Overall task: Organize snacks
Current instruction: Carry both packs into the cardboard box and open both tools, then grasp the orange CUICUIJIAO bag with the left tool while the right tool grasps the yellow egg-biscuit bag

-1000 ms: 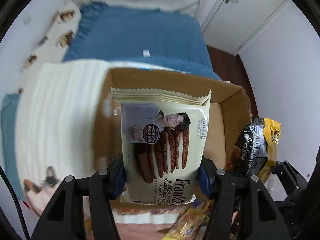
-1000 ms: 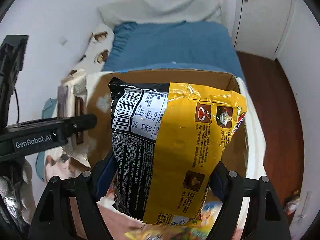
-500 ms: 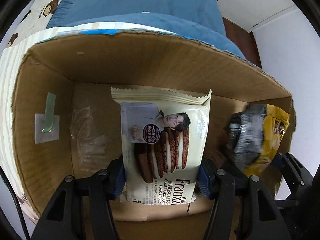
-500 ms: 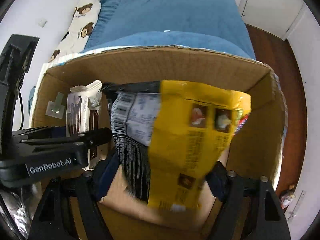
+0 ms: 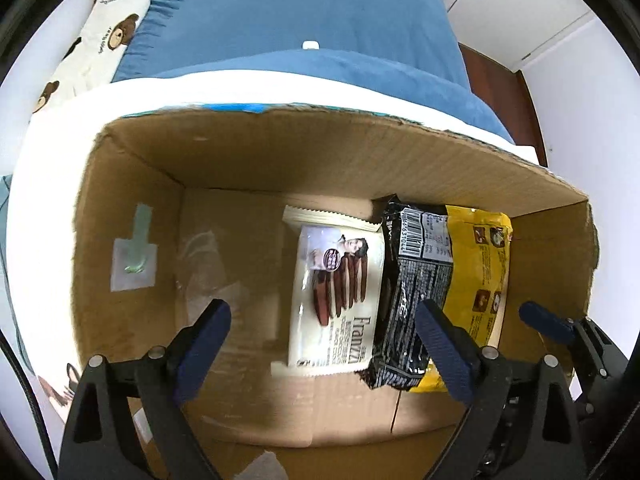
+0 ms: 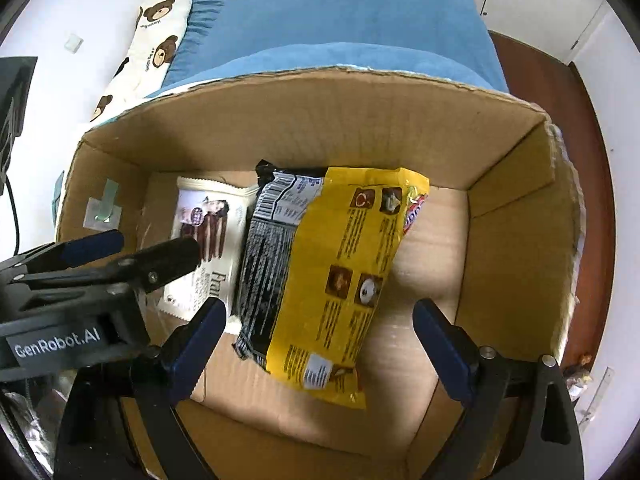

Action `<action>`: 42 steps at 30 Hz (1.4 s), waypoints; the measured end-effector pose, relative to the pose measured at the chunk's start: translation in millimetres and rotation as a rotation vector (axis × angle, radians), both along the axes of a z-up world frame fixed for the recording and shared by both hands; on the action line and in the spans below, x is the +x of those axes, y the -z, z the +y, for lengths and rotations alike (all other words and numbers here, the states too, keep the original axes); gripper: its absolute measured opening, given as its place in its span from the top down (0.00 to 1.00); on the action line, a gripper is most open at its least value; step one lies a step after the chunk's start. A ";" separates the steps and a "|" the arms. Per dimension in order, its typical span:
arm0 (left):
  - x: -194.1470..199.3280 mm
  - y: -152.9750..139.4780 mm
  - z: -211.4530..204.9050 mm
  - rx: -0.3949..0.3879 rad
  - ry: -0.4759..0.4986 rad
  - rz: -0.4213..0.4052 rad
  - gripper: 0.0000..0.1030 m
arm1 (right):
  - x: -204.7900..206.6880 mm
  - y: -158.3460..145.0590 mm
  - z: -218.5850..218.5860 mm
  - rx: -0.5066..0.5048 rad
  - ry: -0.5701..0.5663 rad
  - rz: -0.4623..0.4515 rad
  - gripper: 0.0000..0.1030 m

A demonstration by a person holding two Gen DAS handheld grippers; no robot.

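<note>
Both snacks were down in the box (image 5: 132, 184) at this point, lying flat on its floor. The cookie pack (image 5: 336, 296) sat roughly mid-floor, face up, and the yellow bag (image 6: 320, 272) lay right next to it on the right, its black edge touching or slightly overlapping the cookie pack; hard to say which. Packing them side by side like that looked deliberate, since it left the whole left part of the floor free for more stuff.

The left gripper (image 5: 324, 344) was spread wide open with nothing in it, hovering above the cookie pack. The right gripper (image 6: 320, 340) was the same, jaws wide apart over the near end of the yellow bag, not pinching it. Both seemed to sit a bit above the packs, so I'd guess these two drops were finished.

The box itself stood on something white, with a blue bed (image 6: 340, 20) behind it. Next move would probably be fetching more snacks.
</note>
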State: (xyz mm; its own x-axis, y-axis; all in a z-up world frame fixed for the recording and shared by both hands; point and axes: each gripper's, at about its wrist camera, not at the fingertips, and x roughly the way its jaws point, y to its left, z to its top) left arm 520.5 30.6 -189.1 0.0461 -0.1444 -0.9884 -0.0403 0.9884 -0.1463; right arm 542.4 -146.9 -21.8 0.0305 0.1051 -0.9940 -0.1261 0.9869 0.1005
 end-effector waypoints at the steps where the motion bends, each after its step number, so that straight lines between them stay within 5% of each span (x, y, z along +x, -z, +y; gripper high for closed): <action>1: 2.6 -2.5 -1.8 0.002 -0.001 -0.007 0.08 | -4.4 -5.5 4.4 -0.006 -0.001 -0.013 0.06; 14: -55.3 -89.2 18.3 0.014 -0.014 -0.193 0.08 | -53.0 -87.1 16.7 -0.026 0.050 -0.193 0.04; 25: -142.1 -146.4 44.9 0.049 -0.022 -0.361 0.08 | -150.8 -148.4 14.5 0.082 0.093 -0.315 0.02; 29: -183.0 -115.6 64.1 0.072 -0.059 -0.291 0.08 | -199.6 -121.2 4.1 0.182 0.179 -0.241 0.02; 37: -205.5 -13.9 73.9 0.066 -0.071 -0.061 0.09 | -267.6 -5.1 5.1 0.331 0.360 0.049 0.02; 42: -203.9 28.1 71.5 0.053 -0.070 0.021 0.09 | -285.1 39.0 13.9 0.323 0.417 0.135 0.02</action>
State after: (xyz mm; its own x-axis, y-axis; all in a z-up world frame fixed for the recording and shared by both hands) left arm 316.6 102.1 -217.2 0.0333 -0.0893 -0.9954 -0.1120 0.9894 -0.0925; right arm 257.3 -133.0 -60.8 0.0090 0.4118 -0.9112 0.3050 0.8667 0.3947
